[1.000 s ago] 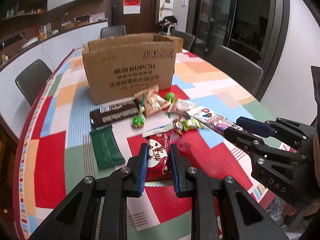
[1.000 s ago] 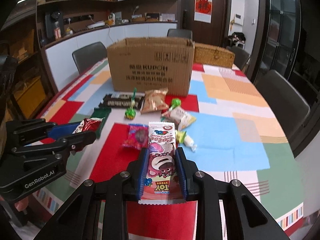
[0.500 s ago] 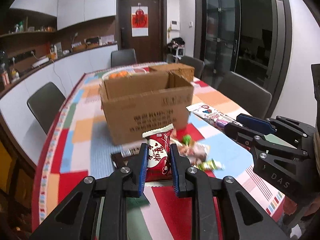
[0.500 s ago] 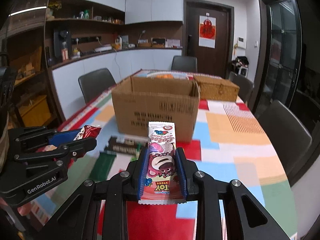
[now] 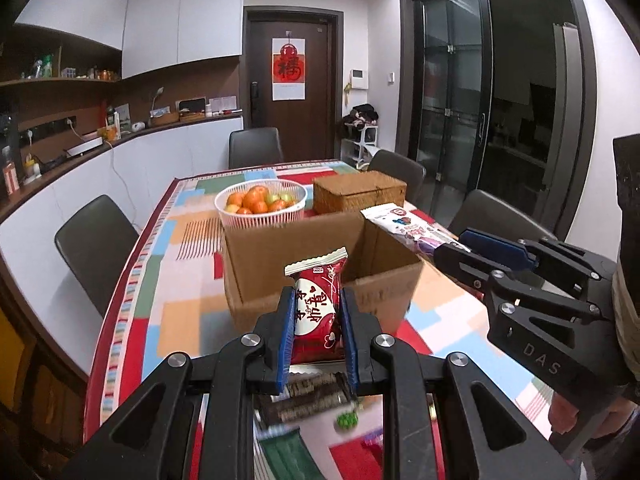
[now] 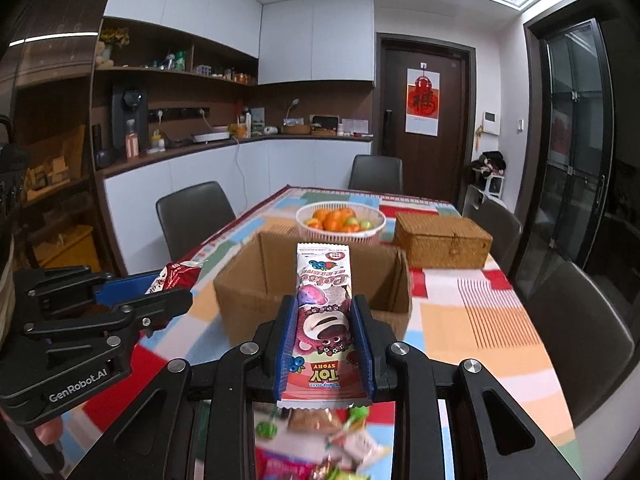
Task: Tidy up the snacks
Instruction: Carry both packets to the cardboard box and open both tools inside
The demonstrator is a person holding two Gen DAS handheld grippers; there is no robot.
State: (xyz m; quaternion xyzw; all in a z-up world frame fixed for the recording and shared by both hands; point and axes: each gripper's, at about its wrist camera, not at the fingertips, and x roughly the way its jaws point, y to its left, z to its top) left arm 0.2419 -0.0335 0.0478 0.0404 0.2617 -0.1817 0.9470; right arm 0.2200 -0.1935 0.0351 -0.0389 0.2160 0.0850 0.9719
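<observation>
The left gripper (image 5: 315, 304) is clamped on a red snack packet (image 5: 315, 307), its blue pads pressing the packet's two sides so that the crimped white top stands up above the fingers. The right gripper (image 6: 324, 320) grips a long pink snack bar (image 6: 323, 312) printed with a bear face, which sticks up and forward between its pads. Both are held in the air on the near side of an open cardboard box (image 5: 320, 264), whose inside looks bare as far as it can be seen.

In the left wrist view the right gripper (image 5: 448, 248) shows from the side at the right, with the tip of the pink bar reaching toward the box's right wall. In the right wrist view the left gripper (image 6: 176, 288) shows at the left, the red packet poking out of it beside the box's left corner.

The box stands on a table (image 6: 472, 320) covered with a cloth of coloured patches. Behind the box are a white basket of fruit (image 6: 341, 222) and a woven wicker box (image 6: 442, 240), side by side. Below the grippers, blurred, more snacks lie on the cloth: a dark chocolate bar (image 5: 304, 394), a green packet (image 5: 288, 454) and a small green candy (image 5: 346, 420). Grey chairs (image 6: 194, 214) stand round the table.
</observation>
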